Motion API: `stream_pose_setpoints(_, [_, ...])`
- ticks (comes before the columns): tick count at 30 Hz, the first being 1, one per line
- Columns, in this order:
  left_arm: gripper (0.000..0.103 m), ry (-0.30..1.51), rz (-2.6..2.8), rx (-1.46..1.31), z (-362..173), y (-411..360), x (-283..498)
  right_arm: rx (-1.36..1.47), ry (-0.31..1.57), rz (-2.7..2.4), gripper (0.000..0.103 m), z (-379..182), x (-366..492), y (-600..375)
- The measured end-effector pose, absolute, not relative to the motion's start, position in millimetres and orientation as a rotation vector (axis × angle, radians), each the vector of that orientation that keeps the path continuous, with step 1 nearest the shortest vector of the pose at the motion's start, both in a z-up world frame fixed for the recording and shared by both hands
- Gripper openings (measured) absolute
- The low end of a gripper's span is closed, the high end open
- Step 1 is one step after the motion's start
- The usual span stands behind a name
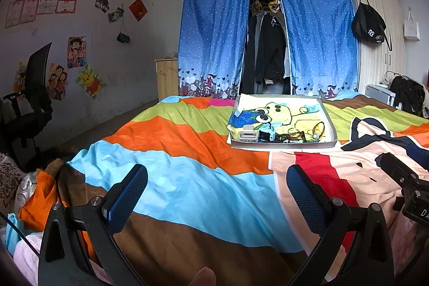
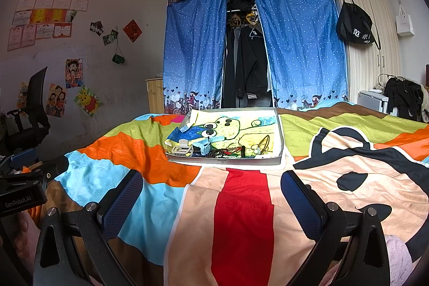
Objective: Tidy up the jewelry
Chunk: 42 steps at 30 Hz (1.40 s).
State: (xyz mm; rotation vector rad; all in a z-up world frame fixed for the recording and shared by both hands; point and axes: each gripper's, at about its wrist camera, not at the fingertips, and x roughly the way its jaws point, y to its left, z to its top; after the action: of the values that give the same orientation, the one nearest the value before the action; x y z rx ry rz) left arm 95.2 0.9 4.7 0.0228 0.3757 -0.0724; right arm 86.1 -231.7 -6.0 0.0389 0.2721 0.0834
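- On bed (image 2: pixel 241 205), at 12 o'clock: tray (image 2: pixel 225 159) with jewelry (image 2: pixel 228 150) heaped along near edge.
- Left gripper (image 1: pixel 217 195): fingers spread wide, empty.
- Right gripper (image 2: pixel 211 195): likewise spread, empty, well short of tray.

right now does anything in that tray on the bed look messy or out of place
Yes. In the tray, the jewelry pile is bunched along the near edge with a white hair clip and a blue watch, while the rest sits bare. Nothing has spilled onto the bedspread.

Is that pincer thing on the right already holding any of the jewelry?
No, the right gripper is open and empty above the bedspread, short of the tray.
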Motion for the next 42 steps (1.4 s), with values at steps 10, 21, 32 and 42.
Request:
stream_pose_setpoints(10, [0.102,0.370,-0.073,0.032,5.5,3.3,96.0,0.039,0.273,0.083,0.103,-5.9,86.0,-232.1])
stream_pose_setpoints(21, [0.102,0.369,-0.075,0.031,5.1,4.1,96.5,0.039,0.272,0.083,0.103,-5.9,86.0,-231.4])
stream_pose_setpoints(32, [0.102,0.368,-0.075,0.033,4.8,4.9,97.1,0.039,0.273,0.083,0.103,-5.9,86.0,-231.4])
stream_pose_setpoints(42, [0.102,0.367,-0.075,0.035,4.3,4.0,96.4,0.038,0.274,0.083,0.103,-5.8,86.2,-231.6])
